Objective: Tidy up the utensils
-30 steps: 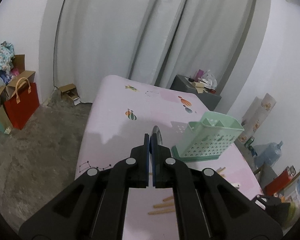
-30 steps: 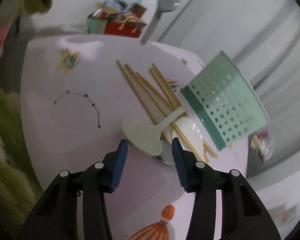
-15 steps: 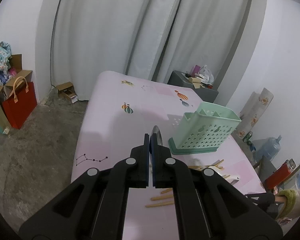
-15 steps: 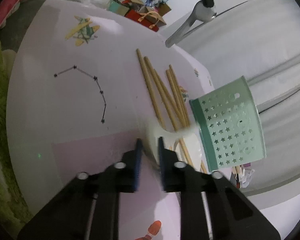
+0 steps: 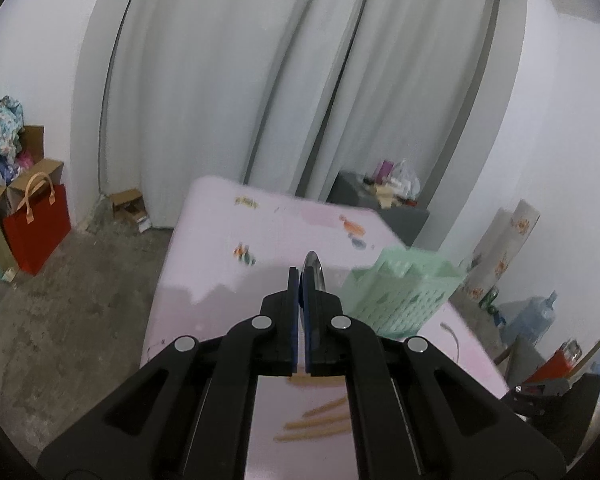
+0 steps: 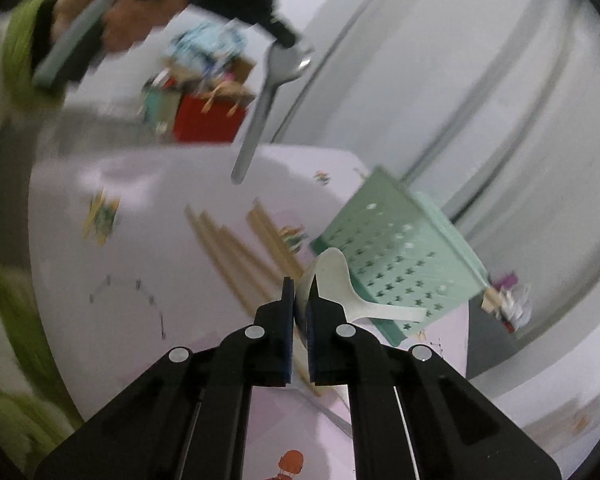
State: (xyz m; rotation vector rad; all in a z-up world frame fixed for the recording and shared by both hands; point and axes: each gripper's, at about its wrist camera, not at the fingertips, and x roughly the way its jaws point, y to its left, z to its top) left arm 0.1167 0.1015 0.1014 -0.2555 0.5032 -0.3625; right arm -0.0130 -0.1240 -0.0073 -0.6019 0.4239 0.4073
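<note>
- The right gripper (image 6: pixel 300 300) has just been closing, and its jaws are now pinched nearly together on the bowl end of the white spoon (image 6: pixel 342 284). A second ago they stood wide apart with that spoon lying between them on the table. The spoon now sits raised in front of the holder, its handle sticking out to the right — so the pickup looks done, and what is left for it is the carry to the holder.
- The left gripper (image 5: pixel 301 280) is clamped tight as before on a metal spoon (image 6: pixel 270 100), gripped at the bowl with the handle hanging down over the far part of the table. Only the bowl's rim peeks out above the pads in its own view. So two utensils are in hand at once.
- The table (image 6: pixel 140 200), covered in a pale pink printed cloth, carries everything else.
- The holder (image 6: pixel 396 264) is a mint-green plastic basket with star-shaped holes, standing upright near the right side of the table. From the left wrist view its top shows dividers, and whether anything is inside I cannot tell.
- The chopsticks (image 6: pixel 236 252), thin bamboo sticks, lie loose in a fan on the cloth just left of the holder — none gathered yet, so most of the tidying is still ahead.
</note>
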